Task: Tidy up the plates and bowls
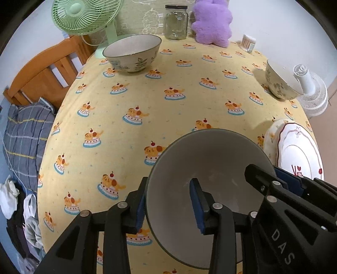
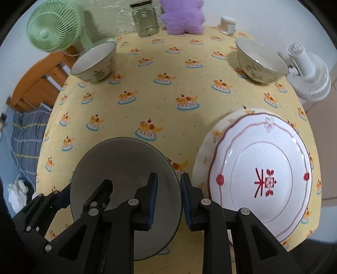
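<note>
Jaws of left gripper [image 1: 168,189] straddle the 9 o'clock rim of a plain grey bowl [image 1: 210,164]: outer pad right by the wall, inner pad standing clear inside w/ a visible gap, so fairly wide and not clamping. Right gripper [image 2: 168,183] sits over the same bowl's 3 o'clock rim, jaws narrow, one pad inside and one outside; can't tell if they press the wall. Bowl is upright, empty, low over the yellow cake-print desk [image 1: 147,94] at the near edge; contact w/ the cloth can't be made out. Just beside it at 3 o'clock: white plate [image 2: 261,168] w/ red trim, stacked on a yellow-rimmed plate [image 2: 212,134]. Further out, floral bowl [image 1: 132,54] at 11 o'clock and second floral bowl [image 1: 278,84] at 2 o'clock, well apart. At 12 o'clock, along the far edge: green fan [image 1: 84,16], glass jar [image 1: 175,23], purple plush [image 1: 212,23].
</note>
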`<state>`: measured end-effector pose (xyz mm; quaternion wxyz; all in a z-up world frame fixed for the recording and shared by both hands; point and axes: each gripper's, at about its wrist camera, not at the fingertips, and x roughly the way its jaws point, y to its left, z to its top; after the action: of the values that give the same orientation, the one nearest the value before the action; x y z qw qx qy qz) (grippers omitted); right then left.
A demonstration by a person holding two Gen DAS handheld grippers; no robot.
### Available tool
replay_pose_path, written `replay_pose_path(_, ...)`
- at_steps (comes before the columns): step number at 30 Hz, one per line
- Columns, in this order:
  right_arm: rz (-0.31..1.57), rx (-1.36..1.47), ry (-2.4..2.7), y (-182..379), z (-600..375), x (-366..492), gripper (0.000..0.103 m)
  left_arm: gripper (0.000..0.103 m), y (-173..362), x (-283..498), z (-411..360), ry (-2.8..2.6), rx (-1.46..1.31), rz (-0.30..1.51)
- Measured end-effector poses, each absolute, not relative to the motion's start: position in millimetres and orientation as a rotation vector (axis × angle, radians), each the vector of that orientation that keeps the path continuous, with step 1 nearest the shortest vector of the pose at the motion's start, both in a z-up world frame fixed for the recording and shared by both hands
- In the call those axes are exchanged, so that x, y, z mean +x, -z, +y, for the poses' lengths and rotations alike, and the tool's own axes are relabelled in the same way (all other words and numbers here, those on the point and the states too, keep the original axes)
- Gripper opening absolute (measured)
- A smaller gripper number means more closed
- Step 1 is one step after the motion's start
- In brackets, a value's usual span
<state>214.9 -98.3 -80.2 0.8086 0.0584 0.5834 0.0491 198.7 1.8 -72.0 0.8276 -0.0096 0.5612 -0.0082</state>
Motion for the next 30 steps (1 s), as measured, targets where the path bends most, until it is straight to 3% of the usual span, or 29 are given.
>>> replay_pose_path(15,1.226,0.073,-0.239,81.6,-99.4,220.6,0.030,0.050,65.7,194.1,0.1,0.032,-0.029,1.166)
replay_pose_path(23,1.187,0.076,-0.195,61.3,-92.1,215.5,0.041,0.056,45.3,187.2,16.7,0.034,-0.047,1.123)
replay_pose_path(28,1.133,0.081,-0.174,39.5,-83.1,211.5,0.042,0.065,27.2,184.0,33.4,0.040,-0.067,1.063)
replay_pose_path(30,1.109,0.082,-0.159,30.0,-78.5,210.5,0.047,0.075,19.8,183.9,40.7,0.055,-0.069,1.046)
